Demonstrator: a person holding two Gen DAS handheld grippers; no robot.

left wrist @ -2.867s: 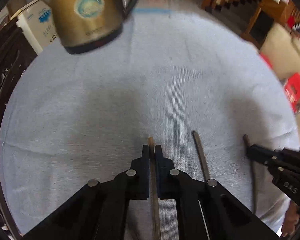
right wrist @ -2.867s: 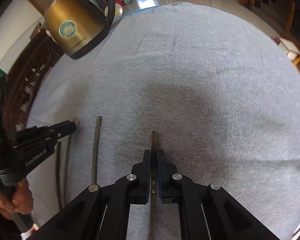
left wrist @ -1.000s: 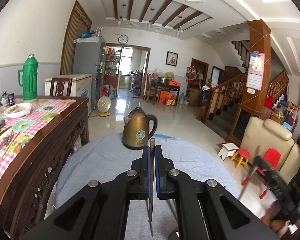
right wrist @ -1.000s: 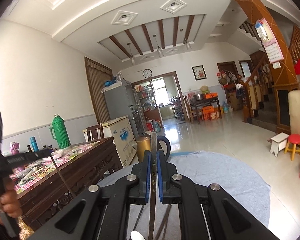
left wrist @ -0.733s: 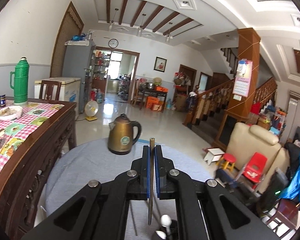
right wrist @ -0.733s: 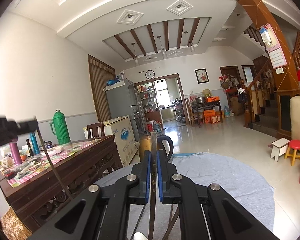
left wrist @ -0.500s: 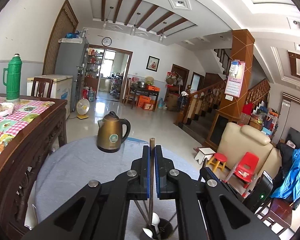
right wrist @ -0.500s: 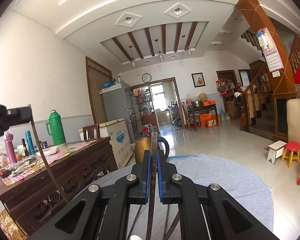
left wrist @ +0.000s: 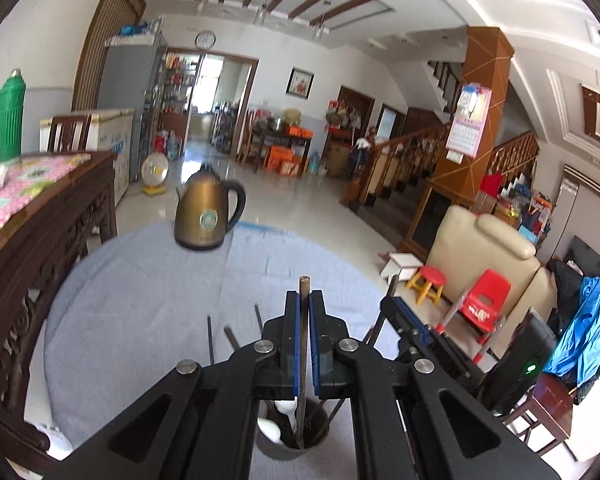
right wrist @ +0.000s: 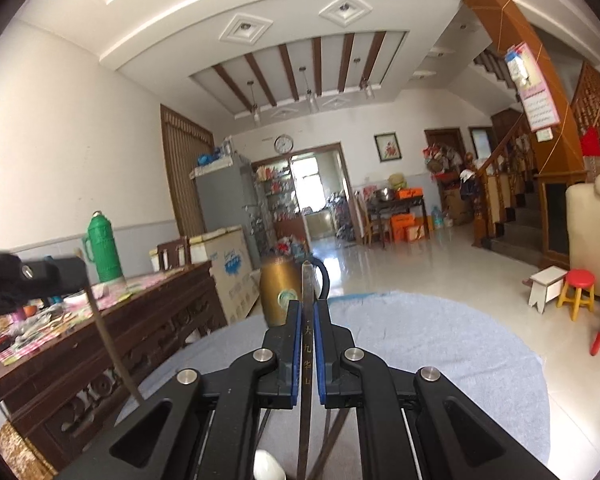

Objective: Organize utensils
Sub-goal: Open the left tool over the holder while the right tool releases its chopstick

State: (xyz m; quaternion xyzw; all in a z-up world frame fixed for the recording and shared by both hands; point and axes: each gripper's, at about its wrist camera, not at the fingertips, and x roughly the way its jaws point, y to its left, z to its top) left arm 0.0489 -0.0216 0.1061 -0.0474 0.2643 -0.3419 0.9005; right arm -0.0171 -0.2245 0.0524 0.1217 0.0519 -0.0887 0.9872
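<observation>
Left black two-finger gripper (left wrist: 303, 308): clamped on a thin brown chopstick (left wrist: 302, 344), upright, lower end inside the dark round utensil cup (left wrist: 320, 438) holding white spoons (left wrist: 270, 428).
Right black two-finger gripper (right wrist: 308, 318): clamped on a dark inscribed chopstick (right wrist: 306, 368); its lower end is apparently near the cup.
Grey tablecloth (left wrist: 148, 280): bears further loose chopsticks (left wrist: 211, 340).

holder cup (left wrist: 316, 446): the left gripper (left wrist: 304, 344) is hiding most of it
kettle (right wrist: 278, 296): blurring at 12 o'clock
right chopstick (right wrist: 305, 420): running off at 6 o'clock
</observation>
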